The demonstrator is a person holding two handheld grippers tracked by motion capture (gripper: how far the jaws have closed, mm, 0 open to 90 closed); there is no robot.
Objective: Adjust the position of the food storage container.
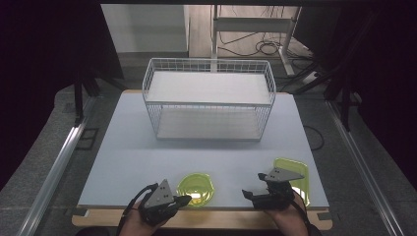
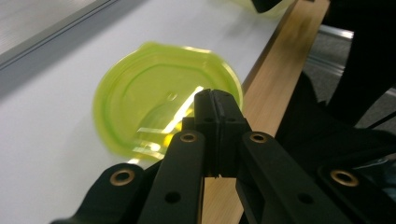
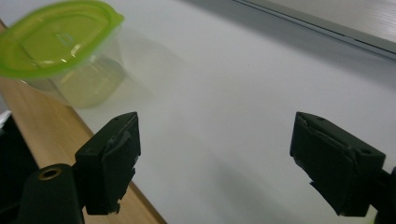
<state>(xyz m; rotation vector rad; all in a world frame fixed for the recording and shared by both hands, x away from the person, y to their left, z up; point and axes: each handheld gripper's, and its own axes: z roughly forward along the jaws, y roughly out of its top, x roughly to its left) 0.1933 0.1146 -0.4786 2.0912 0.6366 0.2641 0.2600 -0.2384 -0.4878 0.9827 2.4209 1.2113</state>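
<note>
A round clear container with a yellow-green lid (image 1: 196,189) (image 2: 154,102) (image 3: 56,42) stands near the table's front edge, between my two grippers. My left gripper (image 1: 185,200) (image 2: 215,99) points at it from the left with its jaws shut flat against each other, the tips at the lid's near rim. I see nothing between the pads, and I cannot tell whether they touch the lid. To the container's right, my right gripper (image 1: 252,186) (image 3: 215,130) is held open over bare table, its wide-apart jaws holding nothing.
A white wire basket (image 1: 209,61) with two levels stands at the back middle of the white table (image 1: 147,157). A second yellow-green, squarish container (image 1: 294,172) (image 2: 261,4) sits behind my right hand. A wooden strip (image 2: 275,70) runs along the front edge.
</note>
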